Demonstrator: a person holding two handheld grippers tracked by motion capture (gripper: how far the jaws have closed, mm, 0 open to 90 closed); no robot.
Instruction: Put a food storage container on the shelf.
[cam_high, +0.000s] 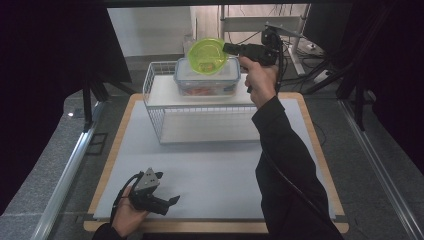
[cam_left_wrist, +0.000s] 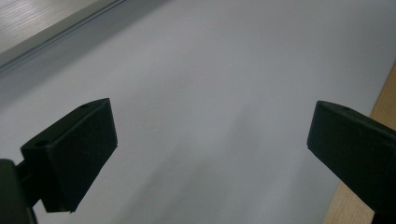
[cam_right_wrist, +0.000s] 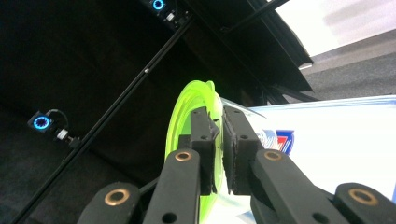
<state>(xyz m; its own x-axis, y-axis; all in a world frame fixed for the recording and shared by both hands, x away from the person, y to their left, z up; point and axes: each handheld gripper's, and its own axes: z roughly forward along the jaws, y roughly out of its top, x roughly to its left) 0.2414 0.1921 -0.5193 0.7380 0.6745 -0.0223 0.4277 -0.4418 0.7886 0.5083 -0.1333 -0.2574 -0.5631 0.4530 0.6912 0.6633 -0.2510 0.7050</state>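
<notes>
Right gripper (cam_high: 229, 48) has its jaws clamped on the rim of the green bowl (cam_high: 206, 56), holding it tilted on edge just above the lidded container (cam_high: 207, 76) on the wire rack's (cam_high: 155, 107) top shelf; looks like a rim pinch to lift it off or set it down there. Left gripper (cam_high: 172, 200) idles low over the white mat (cam_high: 210, 170), jaws wide apart, nothing between them. Wood-edged table, dark curtains around, cables behind.

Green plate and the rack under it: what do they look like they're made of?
Green plate: likely translucent glossy plastic, since light glows through its rim. Rack: apparently white-coated metal wire, with thin grid sides and a flat white shelf.
</notes>
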